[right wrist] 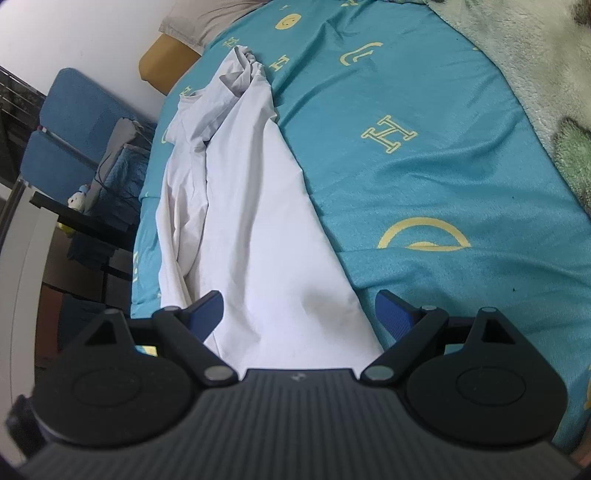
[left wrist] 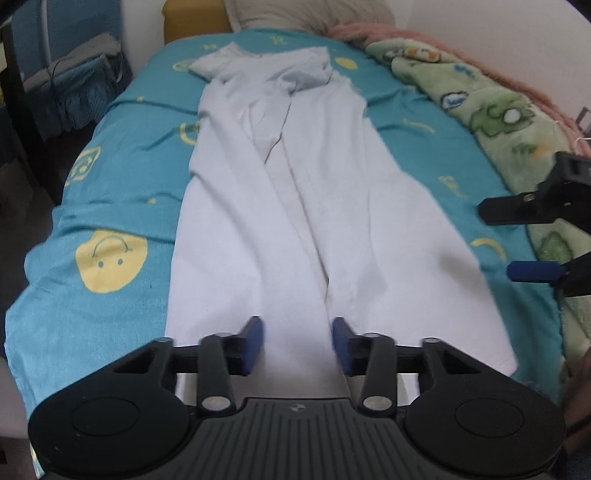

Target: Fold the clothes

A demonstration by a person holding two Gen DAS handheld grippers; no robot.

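Right, a white garment [left wrist: 295,206] lies lengthwise down the middle of the bed, on a teal sheet [left wrist: 122,184] printed with yellow smiley faces and letters. Its far end is bunched and twisted into a crumpled lump near the pillow [left wrist: 306,13], while the near end spreads flat and wide towards the bed's edge. A long crease runs down its centre, with loose folds gathered along its left side.

Left tool [left wrist: 298,341] sits low over the near end of the garment, blue pads parted by a moderate gap, white cloth showing between them, nothing pinched. Whether the pads touch the fabric is hard to say.

Right tool [right wrist: 299,314] has its fingers spread wide, straddling the garment's near right portion: one pad over the white cloth, the other over bare teal sheet just beside the garment's edge. It grips nothing. From the left wrist view, that same tool comes in from the right side, fingers wide apart, above the sheet near a green plush blanket [left wrist: 491,122].

A blue chair [right wrist: 70,133] and dark side furniture stand left of the bed.
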